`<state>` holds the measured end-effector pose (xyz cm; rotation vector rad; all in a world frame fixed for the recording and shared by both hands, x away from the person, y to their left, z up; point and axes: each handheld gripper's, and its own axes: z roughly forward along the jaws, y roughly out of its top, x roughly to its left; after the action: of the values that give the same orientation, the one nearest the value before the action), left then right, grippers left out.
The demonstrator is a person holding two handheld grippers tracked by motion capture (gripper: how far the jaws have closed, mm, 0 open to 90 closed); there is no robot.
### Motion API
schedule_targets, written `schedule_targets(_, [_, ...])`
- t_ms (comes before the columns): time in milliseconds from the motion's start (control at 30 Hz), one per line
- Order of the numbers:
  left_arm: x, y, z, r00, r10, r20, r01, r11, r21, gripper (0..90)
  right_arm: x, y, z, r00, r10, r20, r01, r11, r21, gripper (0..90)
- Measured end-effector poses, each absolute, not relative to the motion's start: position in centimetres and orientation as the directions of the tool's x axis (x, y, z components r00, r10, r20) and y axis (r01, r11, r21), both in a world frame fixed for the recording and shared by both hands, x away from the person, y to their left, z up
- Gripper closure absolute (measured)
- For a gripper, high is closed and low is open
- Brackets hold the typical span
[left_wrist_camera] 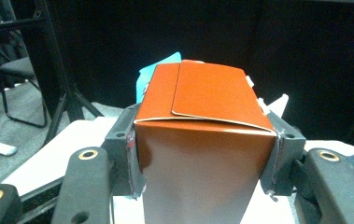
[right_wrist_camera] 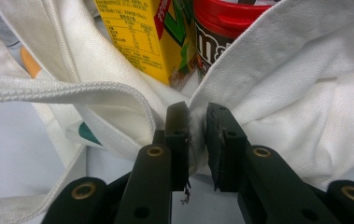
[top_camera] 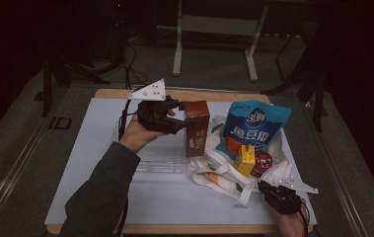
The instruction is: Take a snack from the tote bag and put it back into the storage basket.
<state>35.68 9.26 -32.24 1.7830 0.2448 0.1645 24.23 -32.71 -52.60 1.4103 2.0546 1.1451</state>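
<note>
A brown carton (top_camera: pixel 197 127) hangs upright above the white table (top_camera: pixel 95 143), with my left gripper (top_camera: pixel 183 122) shut on its sides; in the left gripper view the carton (left_wrist_camera: pixel 202 149) sits squeezed between both pads (left_wrist_camera: pixel 135 154). A white cloth bag (top_camera: pixel 253 170) lies open to the right, holding a blue snack pouch (top_camera: pixel 254 126), a yellow juice box (top_camera: pixel 246 159) and a red-lidded jar (top_camera: pixel 262 161). At the bag's near edge my right gripper (top_camera: pixel 264 186) is shut on the cloth rim (right_wrist_camera: pixel 196 135), with the juice box (right_wrist_camera: pixel 142 35) and jar (right_wrist_camera: pixel 221 28) just beyond.
A clear plastic tray (top_camera: pixel 162 157) lies on the table under my left hand. Beyond the far table edge (top_camera: pixel 184 94) stand a metal frame (top_camera: pixel 214 39) and dark stands on the floor. The near left of the table is bare white.
</note>
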Motion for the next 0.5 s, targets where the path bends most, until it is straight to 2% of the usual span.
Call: schedule_targets(500, [35.9, 12.0, -33.1, 0.957, 0.287, -0.024, 0.089, -0.218, 0.972, 43.1, 24.2, -32.8, -52.6, -0.413, 0.902, 0.124, 0.578, 0.155, 0.801, 78.7])
